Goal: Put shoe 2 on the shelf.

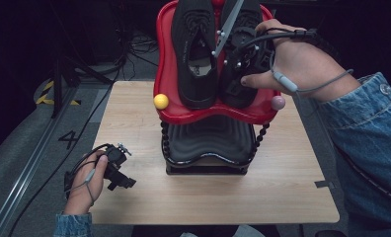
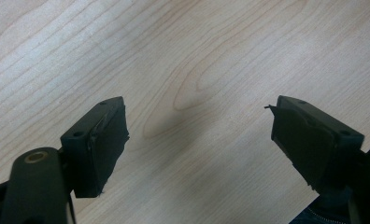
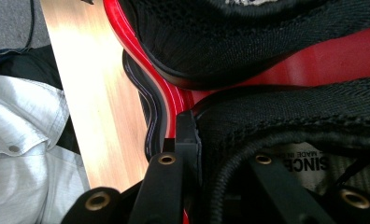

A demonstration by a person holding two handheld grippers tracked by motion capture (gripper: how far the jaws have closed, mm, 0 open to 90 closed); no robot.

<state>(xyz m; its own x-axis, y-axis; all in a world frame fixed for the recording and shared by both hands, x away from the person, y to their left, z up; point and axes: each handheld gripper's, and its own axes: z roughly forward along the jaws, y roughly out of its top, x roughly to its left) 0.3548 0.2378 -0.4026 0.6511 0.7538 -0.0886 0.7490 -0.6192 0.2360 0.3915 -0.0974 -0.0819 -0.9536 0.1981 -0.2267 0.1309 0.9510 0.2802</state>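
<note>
Our right gripper [image 1: 240, 61] clamps the heel collar of the right shoe [image 1: 240, 74] on the red tray [image 1: 165, 59], beside the left shoe [image 1: 196, 54]; we judge placing nearly finished, release left. Our left gripper [image 2: 197, 135] gapes empty over bare table [image 2: 197, 46]. The right gripper view reveals one jaw inside the collar.

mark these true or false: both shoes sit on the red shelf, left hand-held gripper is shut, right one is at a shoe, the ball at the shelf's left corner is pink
1. Both black shoes sit on the red shelf. True.
2. The left hand-held gripper is shut. False: its jaws stand wide apart above the bare wooden table.
3. The right hand-held gripper is at the right shoe. True: one jaw is inside the collar, the other outside.
4. The ball at the shelf's left corner is pink. False: that yellow ball is yellow; the pink ball is at the right.
</note>
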